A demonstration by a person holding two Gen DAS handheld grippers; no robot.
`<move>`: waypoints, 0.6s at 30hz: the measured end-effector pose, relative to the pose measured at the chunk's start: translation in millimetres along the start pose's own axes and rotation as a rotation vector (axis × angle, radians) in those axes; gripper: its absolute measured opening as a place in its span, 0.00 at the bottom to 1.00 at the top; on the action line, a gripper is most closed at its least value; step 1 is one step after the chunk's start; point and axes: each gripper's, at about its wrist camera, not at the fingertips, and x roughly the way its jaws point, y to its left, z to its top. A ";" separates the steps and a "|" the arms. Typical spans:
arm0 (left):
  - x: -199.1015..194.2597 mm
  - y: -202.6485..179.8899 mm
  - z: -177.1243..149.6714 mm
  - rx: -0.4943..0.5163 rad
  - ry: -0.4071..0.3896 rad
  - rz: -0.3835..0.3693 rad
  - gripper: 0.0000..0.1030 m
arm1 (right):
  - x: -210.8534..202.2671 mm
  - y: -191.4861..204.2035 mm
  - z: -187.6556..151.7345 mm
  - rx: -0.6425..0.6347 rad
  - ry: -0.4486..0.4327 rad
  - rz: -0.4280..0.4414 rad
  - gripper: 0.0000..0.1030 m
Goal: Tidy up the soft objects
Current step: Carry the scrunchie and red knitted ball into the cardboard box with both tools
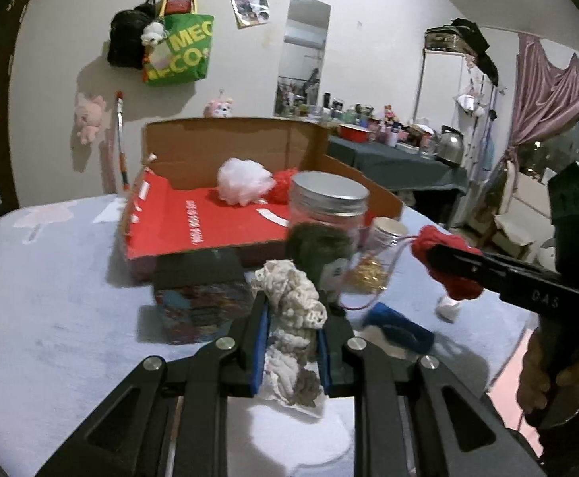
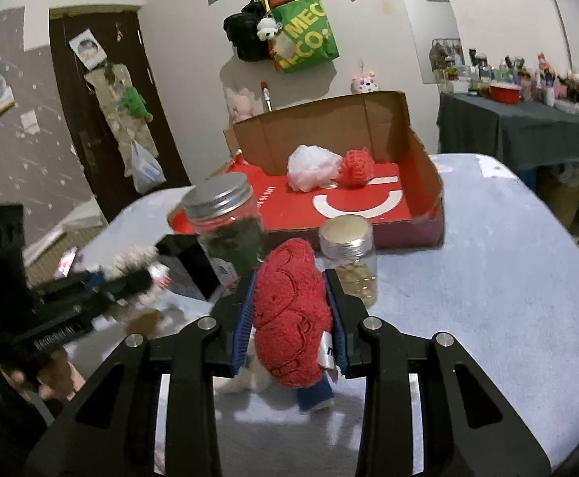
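My left gripper [image 1: 292,316] is shut on a cream knitted cloth [image 1: 294,298], held just above the pale blue table [image 1: 51,298]. My right gripper [image 2: 291,290] is shut on a red fuzzy cloth [image 2: 289,310], also lifted off the table; in the left wrist view the red fuzzy cloth [image 1: 446,266] shows at the right between the other tool's fingers. An open cardboard box [image 1: 217,151] with a red floor stands behind, holding a white mesh puff [image 1: 243,181] and a red puff [image 1: 283,185]. A blue soft item [image 1: 398,328] lies on the table.
A large glass jar [image 1: 329,214] with dark green contents and a small jar [image 1: 380,254] with gold bits stand between the grippers and the box. A colourful printed box [image 1: 200,302] sits left of them. A cluttered side table [image 1: 400,159] is at the back right.
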 end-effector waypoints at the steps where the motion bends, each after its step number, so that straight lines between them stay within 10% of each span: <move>1: 2.5 -2.3 -1.1 -0.004 0.007 -0.009 0.21 | 1.3 -0.5 -0.8 0.012 0.004 0.013 0.31; 18: 12.7 7.0 -10.5 -0.041 0.057 -0.017 0.21 | 27.5 -7.7 -23.1 0.075 0.102 0.044 0.31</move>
